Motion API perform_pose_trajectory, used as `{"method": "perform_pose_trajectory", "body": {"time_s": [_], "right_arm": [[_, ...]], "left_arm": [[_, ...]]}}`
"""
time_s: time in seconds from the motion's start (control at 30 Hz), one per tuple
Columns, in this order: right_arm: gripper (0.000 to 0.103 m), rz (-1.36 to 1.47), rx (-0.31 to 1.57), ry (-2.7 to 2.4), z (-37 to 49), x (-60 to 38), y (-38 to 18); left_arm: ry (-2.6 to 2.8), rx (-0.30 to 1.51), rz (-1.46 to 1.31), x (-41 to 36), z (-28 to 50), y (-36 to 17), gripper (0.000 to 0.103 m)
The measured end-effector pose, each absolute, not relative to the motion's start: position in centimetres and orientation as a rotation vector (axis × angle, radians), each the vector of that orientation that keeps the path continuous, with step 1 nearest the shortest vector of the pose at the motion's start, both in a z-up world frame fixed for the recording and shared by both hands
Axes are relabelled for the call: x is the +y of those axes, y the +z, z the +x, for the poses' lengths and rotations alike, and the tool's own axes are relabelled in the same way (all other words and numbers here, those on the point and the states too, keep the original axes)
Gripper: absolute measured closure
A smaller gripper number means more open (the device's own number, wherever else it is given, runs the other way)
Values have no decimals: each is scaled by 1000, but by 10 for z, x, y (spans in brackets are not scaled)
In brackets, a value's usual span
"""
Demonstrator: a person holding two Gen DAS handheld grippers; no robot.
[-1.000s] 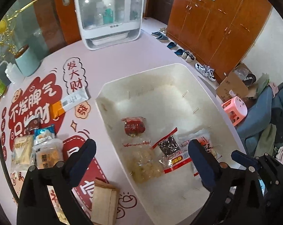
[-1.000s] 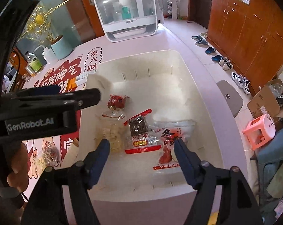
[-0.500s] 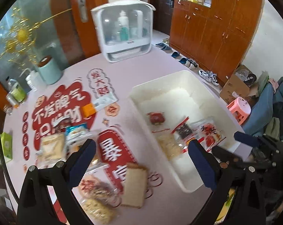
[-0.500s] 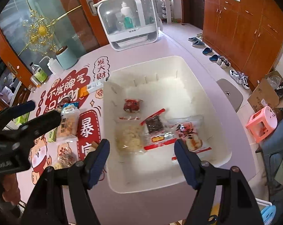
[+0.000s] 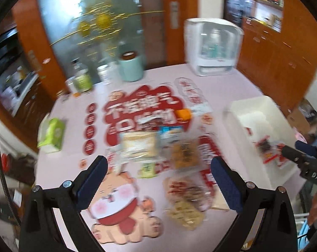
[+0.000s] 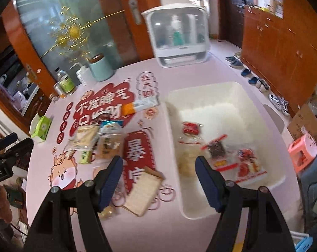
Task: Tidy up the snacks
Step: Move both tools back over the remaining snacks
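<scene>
both claws are standing released, with nothing between their blue pads: the left claw [image 5: 158,176] is hanging above the loose snack packets [image 5: 156,147] lying on the pink printed tabletop [image 6: 179,77], and the right claw [image 6: 159,177] is hanging over the gap between those packets and the white rectangular plastic bin [image 6: 261,113]. several packets are already lying in the near end of the bin – a small red one [image 6: 190,128], a clear bag of pale pieces [image 6: 188,157], a dark red-edged one [image 6: 216,149].

risks from here, as a judgement:
- the loose packets are lying overlapped, so a closing claw may be catching two at once or dragging a neighbour.
- thin film wrappers may be slipping out of the pads on the way to the bin.
- the tan flat packet [image 6: 143,191] is lying just under the right claw – a careless descent may be crushing it.

limits of view: the left wrist view is blurring heavily, so packet labels and edges are hard to make out. the packets nearest the right claw's left pad are partly hidden behind it.
</scene>
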State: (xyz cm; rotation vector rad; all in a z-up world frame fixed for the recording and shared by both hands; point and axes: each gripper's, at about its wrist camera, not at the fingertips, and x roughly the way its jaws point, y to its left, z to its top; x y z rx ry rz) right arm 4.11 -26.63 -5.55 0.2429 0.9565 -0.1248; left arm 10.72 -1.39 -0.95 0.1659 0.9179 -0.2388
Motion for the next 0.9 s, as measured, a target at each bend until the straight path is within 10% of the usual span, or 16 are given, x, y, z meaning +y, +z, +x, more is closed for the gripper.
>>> {"method": "perform_pose_trajectory", "body": {"time_s": [0.6,0.9], "right_arm": [[31,140,1090,-2,160,-175,-98],[13,165,1216,22,208,-162,-173]], "left_arm": [[-160,963,178,79,199,-61,5],[-340,1149,181,35,268,-144,5]]}}
